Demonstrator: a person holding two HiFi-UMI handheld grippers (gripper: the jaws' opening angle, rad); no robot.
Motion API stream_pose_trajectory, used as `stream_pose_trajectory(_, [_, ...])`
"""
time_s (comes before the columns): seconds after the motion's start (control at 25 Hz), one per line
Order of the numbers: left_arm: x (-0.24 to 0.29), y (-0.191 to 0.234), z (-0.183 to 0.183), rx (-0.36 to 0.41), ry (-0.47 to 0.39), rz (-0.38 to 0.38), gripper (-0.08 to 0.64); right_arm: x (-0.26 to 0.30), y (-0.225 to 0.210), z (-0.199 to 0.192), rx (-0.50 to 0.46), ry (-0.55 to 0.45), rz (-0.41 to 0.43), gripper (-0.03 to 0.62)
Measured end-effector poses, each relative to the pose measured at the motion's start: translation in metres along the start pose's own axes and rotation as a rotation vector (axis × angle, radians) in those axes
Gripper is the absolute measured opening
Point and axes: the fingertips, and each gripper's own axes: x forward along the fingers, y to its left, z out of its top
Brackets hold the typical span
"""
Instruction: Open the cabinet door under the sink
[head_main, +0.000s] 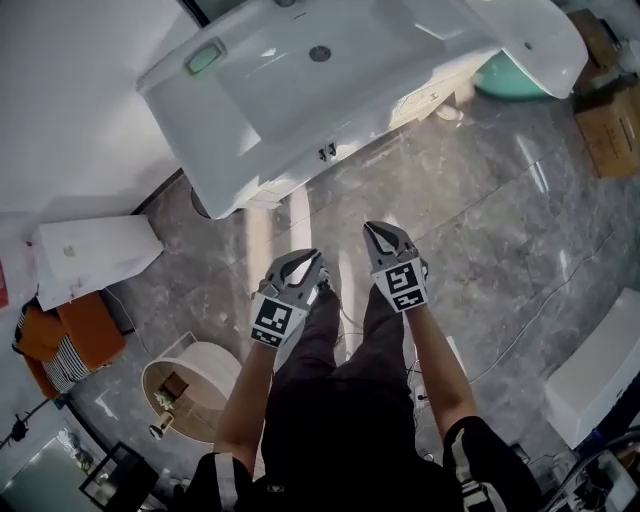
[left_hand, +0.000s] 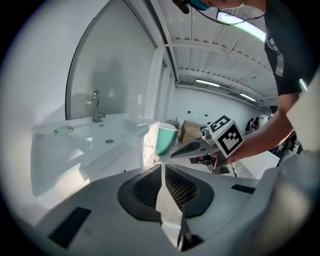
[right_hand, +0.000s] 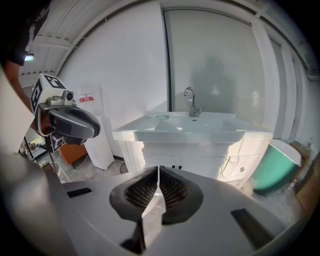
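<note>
Head view: I stand facing the white sink. My left gripper and right gripper are held side by side over the grey floor, well apart from the vanity. The cabinet door sits under the basin's front edge. From up here only a sliver of it shows, with two small dark knobs near its middle.

Left gripper view: my jaws are pressed together at the tips with nothing between them. The sink lies off to the left and the cabinet is seen nearly edge-on.

Right gripper view: these jaws are likewise closed and empty, and they aim straight at the cabinet. Two white panels meet at a centre seam, with the knobs just beside it.

I judge the door to be a stiff, light, hinged panel with a glossy, slippery face that offers no grip. The knob is the place to take hold. It is small, so I should spread the jaws, pinch it squarely and pull gently along the hinge's arc.
</note>
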Motion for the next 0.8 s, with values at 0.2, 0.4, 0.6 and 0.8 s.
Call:
stream_pose_trajectory(0.2, [0.040,0.016,-0.032,-0.020,-0.010,0.022,0.032,0.073,-0.032,-0.042,0.044,-0.009,-0.013,0.067])
stream_pose_trajectory(0.4, [0.073,0.028,-0.069,-0.060,-0.001,0.009,0.032,0.149,-0.053,-0.071,0.061,-0.005,-0.041,0.067])
stream_pose_trajectory(0.6, [0.093,0.042,-0.087,-0.106,-0.007,0.004,0.032,0.206,-0.079,-0.083,0.101,0.008,-0.106,0.079])
stream_pose_trajectory(0.8, [0.097,0.065,-0.102,-0.112,0.001,0.003,0.032,0.250,-0.094,-0.093,0.136,0.022,-0.180,0.093])
